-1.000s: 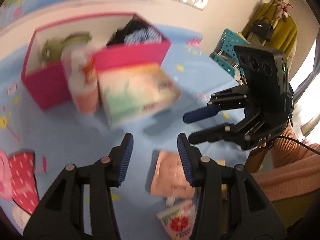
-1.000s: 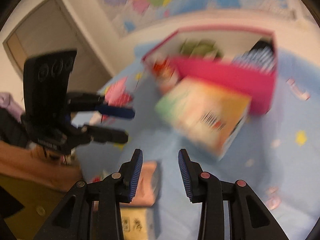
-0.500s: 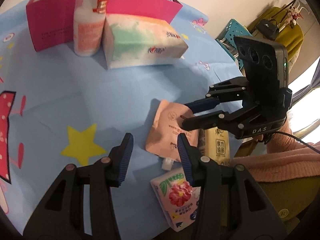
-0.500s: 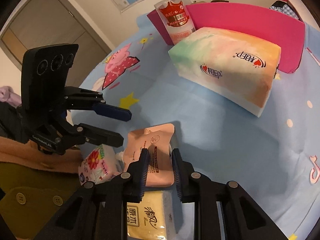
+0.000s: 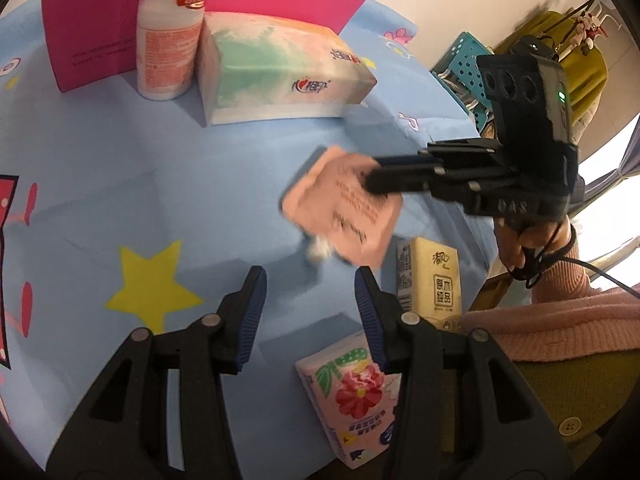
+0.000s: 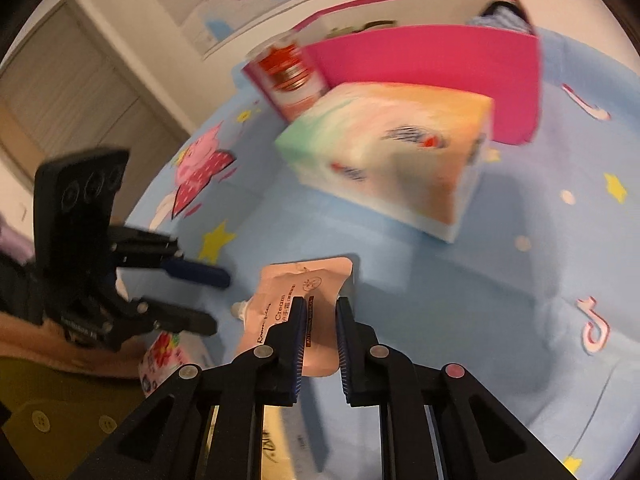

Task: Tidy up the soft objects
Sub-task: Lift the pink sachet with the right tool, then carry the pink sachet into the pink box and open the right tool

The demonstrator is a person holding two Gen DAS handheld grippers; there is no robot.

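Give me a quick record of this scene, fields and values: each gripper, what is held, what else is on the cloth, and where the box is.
right gripper: shut on the pink cream pouch, jaws just closed
pouch state: appears lifted off the blue cloth, tilted
left gripper: open, nothing between its jaws
near edge: floral tissue pack, yellow tissue pack
far side: large tissue pack beside lotion bottle
pink box: behind both, holds fabric items

Right gripper point(image 6: 318, 336) apparently pinches the pink cream pouch point(image 6: 298, 300).
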